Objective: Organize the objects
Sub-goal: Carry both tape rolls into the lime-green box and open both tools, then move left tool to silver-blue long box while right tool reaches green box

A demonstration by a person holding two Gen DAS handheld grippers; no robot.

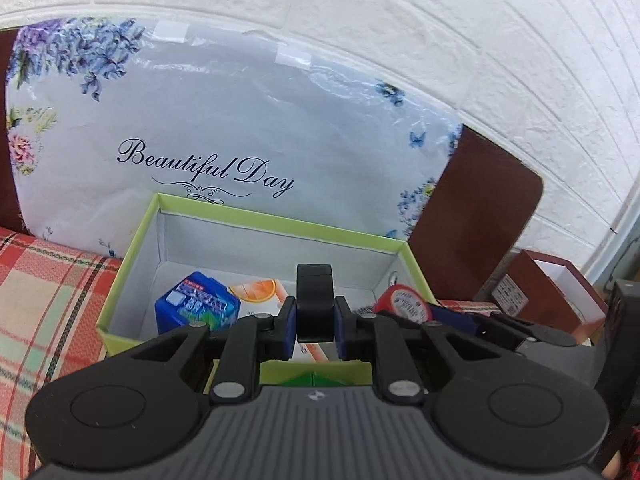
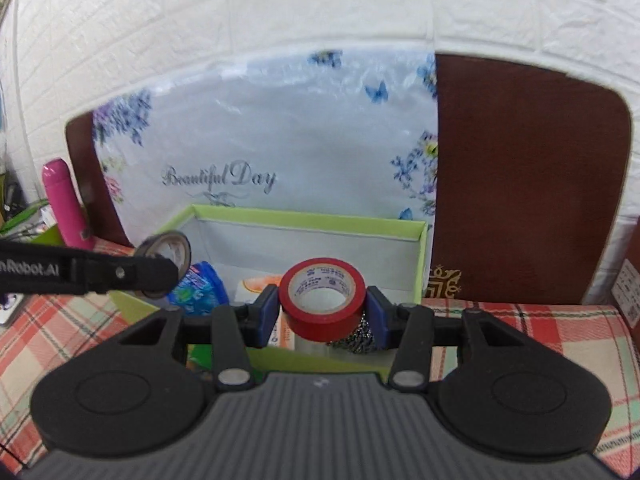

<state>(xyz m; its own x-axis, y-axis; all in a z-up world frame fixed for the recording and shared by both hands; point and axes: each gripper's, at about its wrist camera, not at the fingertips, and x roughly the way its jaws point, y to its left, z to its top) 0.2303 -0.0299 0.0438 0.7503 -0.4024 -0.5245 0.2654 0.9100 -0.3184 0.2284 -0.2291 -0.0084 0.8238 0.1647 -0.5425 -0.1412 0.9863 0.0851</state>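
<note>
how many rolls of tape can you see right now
2. A black tape roll is clamped in the left gripper above the green box; a red tape roll is clamped in the right gripper over the same box. More could be hidden behind the grippers.

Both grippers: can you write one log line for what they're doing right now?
left gripper: shut on black tape | right gripper: shut on red tape | both over green box

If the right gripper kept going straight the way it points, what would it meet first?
Probably the green box's white back wall: the right gripper, holding the red tape roll, points over the box interior. Depth is unclear.
</note>
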